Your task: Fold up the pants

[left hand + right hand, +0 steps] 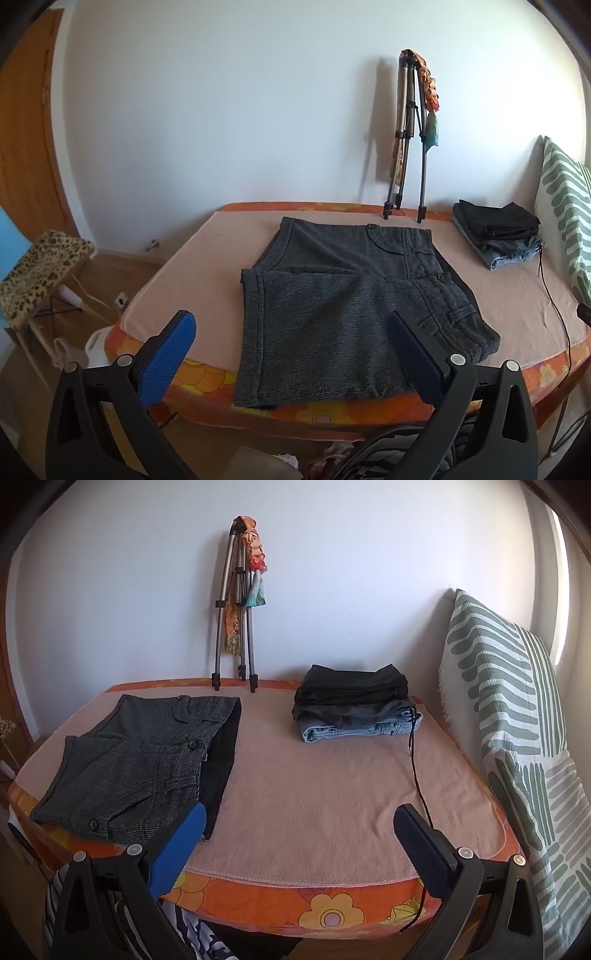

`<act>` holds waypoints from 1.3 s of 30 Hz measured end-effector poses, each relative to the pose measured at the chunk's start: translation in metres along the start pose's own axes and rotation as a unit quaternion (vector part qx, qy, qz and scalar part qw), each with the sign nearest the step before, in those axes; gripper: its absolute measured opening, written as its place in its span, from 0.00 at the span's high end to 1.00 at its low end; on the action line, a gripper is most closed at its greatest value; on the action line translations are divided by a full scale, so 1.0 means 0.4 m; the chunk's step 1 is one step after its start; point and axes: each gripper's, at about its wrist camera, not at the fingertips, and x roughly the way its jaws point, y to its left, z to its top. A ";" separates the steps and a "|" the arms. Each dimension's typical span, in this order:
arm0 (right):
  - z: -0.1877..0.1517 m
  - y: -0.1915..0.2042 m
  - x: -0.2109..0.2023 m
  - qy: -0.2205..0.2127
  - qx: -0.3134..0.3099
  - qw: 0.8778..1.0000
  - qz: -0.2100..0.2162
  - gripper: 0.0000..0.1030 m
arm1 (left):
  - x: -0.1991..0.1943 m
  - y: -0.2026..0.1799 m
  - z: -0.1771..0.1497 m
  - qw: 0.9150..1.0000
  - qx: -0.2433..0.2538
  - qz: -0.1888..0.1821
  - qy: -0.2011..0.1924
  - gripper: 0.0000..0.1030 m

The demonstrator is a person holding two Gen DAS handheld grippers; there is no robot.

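The mattress (332,794) carries everything here; it wears a pink cover over an orange floral side. A striped cushion (517,720) stands against its right edge. A tripod (236,627) leans on the wall behind the far edge.

Near the far right corner sits a stack (354,705) of folded garments: dark pieces over light denim. A black cable (415,760) runs from it to the front edge.

The pants (332,295), grey tweed, lie on the left half of the mattress. They reach from near the far edge to the front edge, where the hem overhangs slightly. They appear folded in part already: one layer lies across another, with buttons and pocket flaps showing along the right side. A dark lining or under-layer shows along their right edge in the right wrist view.

I hold the left gripper (291,350) wide open, empty, poised above the front edge over the near hem. I hold the right gripper (299,834) likewise wide open and empty, over the bare cover just right of the pants.

Step in hand, as I judge it: between folds, no grasp made. The next move calls for each gripper to close on a near corner of the pants, taking all layers together. I would then carry that edge toward the far edge to halve the length. The exposed dark layer needs tucking or aligning first, or the fold will come out uneven.
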 end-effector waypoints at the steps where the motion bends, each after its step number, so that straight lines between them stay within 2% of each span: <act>1: 0.002 0.002 -0.001 0.000 0.000 1.000 0.000 0.00 | -0.001 0.001 -0.001 1.000 -0.001 -0.001 0.000 0.00; 39: 0.010 0.008 -0.005 0.004 -0.002 1.000 0.001 0.00 | 0.006 0.012 0.007 1.000 -0.009 -0.010 0.012 0.00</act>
